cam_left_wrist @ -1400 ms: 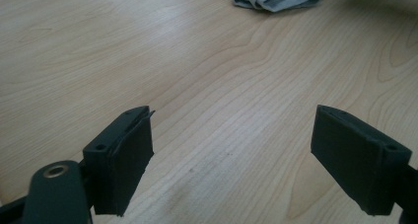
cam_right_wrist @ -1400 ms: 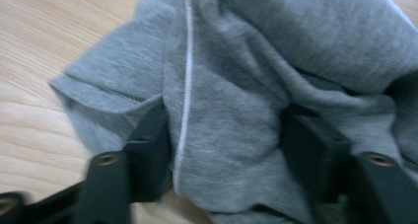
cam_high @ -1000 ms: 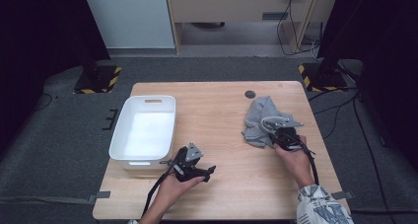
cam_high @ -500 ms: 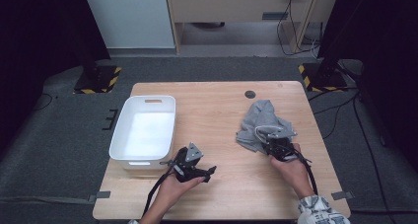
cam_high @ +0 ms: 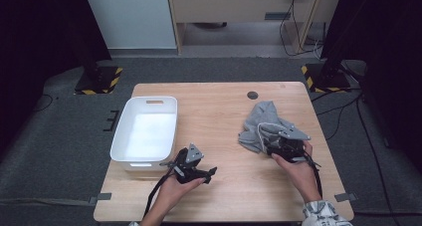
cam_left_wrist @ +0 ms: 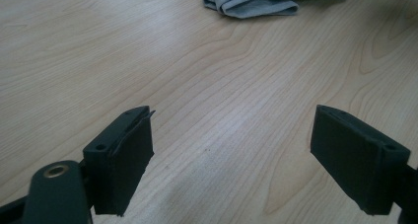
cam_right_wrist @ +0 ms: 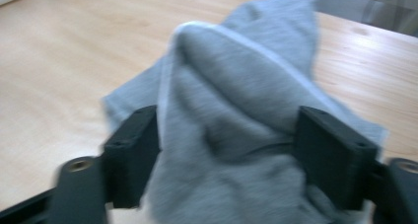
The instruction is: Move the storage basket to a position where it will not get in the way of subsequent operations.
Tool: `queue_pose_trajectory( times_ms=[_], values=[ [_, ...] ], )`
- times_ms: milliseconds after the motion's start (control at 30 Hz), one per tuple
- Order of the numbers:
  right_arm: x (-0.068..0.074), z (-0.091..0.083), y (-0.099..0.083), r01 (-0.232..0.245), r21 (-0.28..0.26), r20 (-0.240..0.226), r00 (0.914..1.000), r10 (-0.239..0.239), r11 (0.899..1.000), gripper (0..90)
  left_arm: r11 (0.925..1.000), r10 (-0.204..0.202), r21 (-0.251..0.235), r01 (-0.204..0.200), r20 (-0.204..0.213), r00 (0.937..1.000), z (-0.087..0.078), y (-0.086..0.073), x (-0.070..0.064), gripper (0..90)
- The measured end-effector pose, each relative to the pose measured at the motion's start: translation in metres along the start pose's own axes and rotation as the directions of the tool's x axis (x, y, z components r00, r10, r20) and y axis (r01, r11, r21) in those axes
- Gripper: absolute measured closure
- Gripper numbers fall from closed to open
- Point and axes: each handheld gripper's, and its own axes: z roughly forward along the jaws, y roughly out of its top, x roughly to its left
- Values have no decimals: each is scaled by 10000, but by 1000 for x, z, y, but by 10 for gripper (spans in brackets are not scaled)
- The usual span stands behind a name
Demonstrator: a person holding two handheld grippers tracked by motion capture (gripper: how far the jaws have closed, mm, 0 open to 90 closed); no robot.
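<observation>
Holding my right gripper (cam_high: 278, 145) at the near edge of the grey cloth (cam_high: 263, 122), I have its jaws spread wide with a thick bunch of the fabric (cam_right_wrist: 236, 130) filling the gap between them. Both jaws press against the bunched folds, though they stand far from closed, so I cannot tell how firm the hold is. The cloth lies crumpled on the right half of the wooden surface (cam_high: 224, 111), with most of it stretching away from my gripper toward the far side, near a small dark round spot (cam_high: 252, 94) in the wood.

My left gripper (cam_high: 191, 167) rests low over the near middle of the surface, just beside the near right corner of the white tub (cam_high: 144, 131). Its jaws are wide apart and grip nothing; between them I see bare wood (cam_left_wrist: 226, 135), and the cloth (cam_left_wrist: 251, 2) sits well apart at the far edge of that view. The tub stands on the left part of the surface.
</observation>
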Motion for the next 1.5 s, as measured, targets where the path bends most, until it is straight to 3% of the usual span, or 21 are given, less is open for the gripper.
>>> queue_pose_trajectory(
  times_ms=[167,300,333,433,467,500,567,767,833,867,900,933,1100,1133,1200,1267,1367,1500],
  values=[
    [-12,13,0,-570,133,163,9983,568,9983,141,10000,-5,21,5,15,10000,1,-1,0,157],
    [-18,28,2,-1049,444,-58,9944,1052,9935,113,10000,-33,60,33,37,10000,1,-2,0,156],
    [-20,32,2,-1183,514,-154,9927,1193,9916,121,10000,-38,60,38,36,10000,1,-2,-1,156],
    [-20,41,2,-1238,771,-364,9912,1269,9893,266,10000,-52,65,52,78,10000,1,-3,-2,156],
    [-19,43,0,-1079,882,-657,9913,1138,9902,394,10000,-23,89,23,89,10000,1,-3,-2,157],
    [-19,43,0,-1079,882,-657,9913,1138,9902,394,10000,-33,89,32,100,9999,2,-3,-2,157],
    [-14,40,1,-713,924,-947,9923,800,9932,532,9999,-28,101,27,99,9999,2,-3,-2,156],
    [5,38,1,14,919,-1594,9871,134,9958,583,10000,-11,77,11,1,10000,0,-3,-1,152],
    [26,35,3,419,939,-2149,9764,-208,9947,587,10000,35,73,-35,12,10000,-1,-3,-3,153],
    [26,35,3,419,939,-2149,9764,-208,9947,587,10000,35,73,-35,12,10000,-1,-3,-3,154],
    [41,33,4,757,939,-2506,9668,-500,9927,586,9999,74,102,-75,31,10000,0,-3,-3,155],
    [41,33,4,757,939,-2506,9668,-500,9927,586,9999,74,102,-75,31,10000,0,-3,-3,156],
    [69,29,5,1206,842,-3091,9468,-891,9891,575,9997,80,215,-81,67,9999,5,-5,-5,156],
    [74,29,4,1251,757,-3148,9444,-953,9893,537,9997,122,213,-123,51,9999,5,-5,-5,156],
    [75,29,4,1207,692,-3093,9463,-937,9903,511,9997,123,203,-124,35,9999,5,-5,-5,156],
    [73,26,5,1039,532,-3091,9474,-826,9932,394,9998,138,170,-138,-12,9999,4,-4,-3,158],
    [69,16,6,847,338,-3056,9496,-704,9958,316,9999,94,90,-93,-79,9999,4,-2,-2,162],
    [68,6,3,886,256,-3099,9477,-764,9957,254,9998,207,-82,-207,-22,9998,7,3,-5,170]
  ],
)
